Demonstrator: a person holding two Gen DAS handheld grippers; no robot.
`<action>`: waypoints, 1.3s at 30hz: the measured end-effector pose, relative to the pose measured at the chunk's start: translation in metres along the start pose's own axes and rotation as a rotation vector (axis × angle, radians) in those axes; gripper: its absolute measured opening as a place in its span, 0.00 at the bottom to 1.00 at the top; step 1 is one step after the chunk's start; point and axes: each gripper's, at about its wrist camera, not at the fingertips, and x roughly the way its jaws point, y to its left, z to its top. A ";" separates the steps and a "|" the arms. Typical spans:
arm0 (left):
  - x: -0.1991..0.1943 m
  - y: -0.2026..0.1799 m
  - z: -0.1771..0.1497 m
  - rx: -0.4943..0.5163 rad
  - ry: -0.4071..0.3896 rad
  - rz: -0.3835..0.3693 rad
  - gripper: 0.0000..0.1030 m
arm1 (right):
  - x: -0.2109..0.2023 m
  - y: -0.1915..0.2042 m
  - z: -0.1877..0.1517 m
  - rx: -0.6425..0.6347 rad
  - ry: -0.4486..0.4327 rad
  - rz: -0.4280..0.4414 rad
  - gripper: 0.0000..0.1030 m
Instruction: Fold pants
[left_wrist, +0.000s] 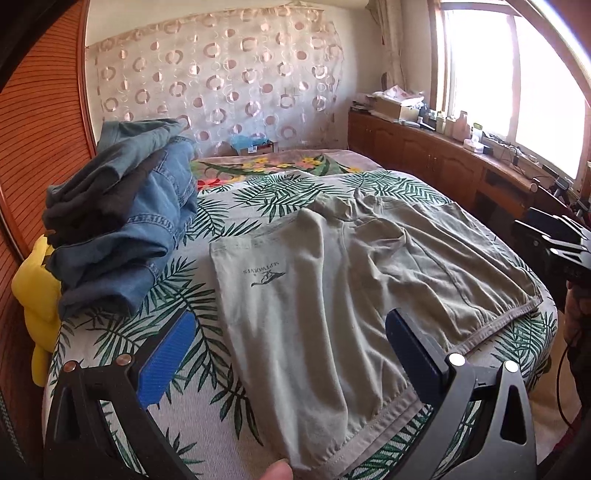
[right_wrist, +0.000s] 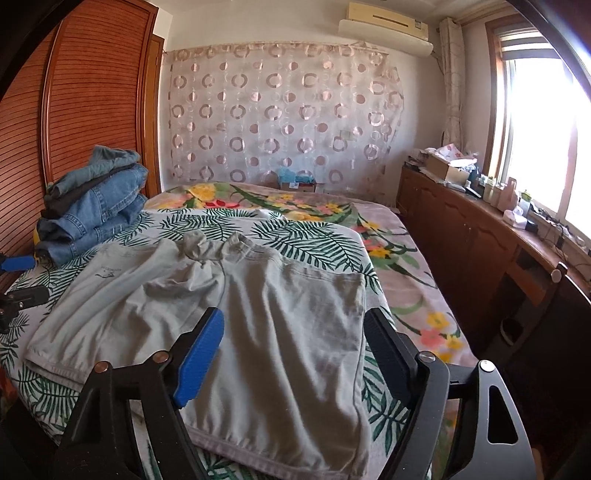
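Observation:
Pale khaki shorts (left_wrist: 332, 280) lie spread flat on the leaf-print bedspread (left_wrist: 207, 221), waist end toward me and legs pointing away; they also show in the right wrist view (right_wrist: 258, 314). My left gripper (left_wrist: 291, 347) is open, hovering just above the left half near the waistband, holding nothing. My right gripper (right_wrist: 295, 347) is open above the right half near the waistband, holding nothing. The left gripper's blue pad (right_wrist: 16, 263) shows at the left edge of the right wrist view.
A stack of folded jeans and dark trousers (left_wrist: 122, 229) sits at the bed's left side, over a yellow item (left_wrist: 35, 295). A wooden wardrobe (right_wrist: 92, 99) stands on the left. A low wooden cabinet (right_wrist: 472, 236) with clutter runs under the window on the right.

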 end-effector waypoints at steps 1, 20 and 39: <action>0.002 0.000 0.002 0.005 0.001 -0.001 1.00 | 0.003 -0.005 0.004 0.002 0.010 0.002 0.72; 0.035 -0.017 0.030 0.058 0.041 -0.081 1.00 | 0.085 -0.080 0.062 0.096 0.248 0.079 0.28; 0.041 -0.017 0.027 0.052 0.067 -0.073 1.00 | 0.101 -0.100 0.090 0.077 0.301 0.032 0.04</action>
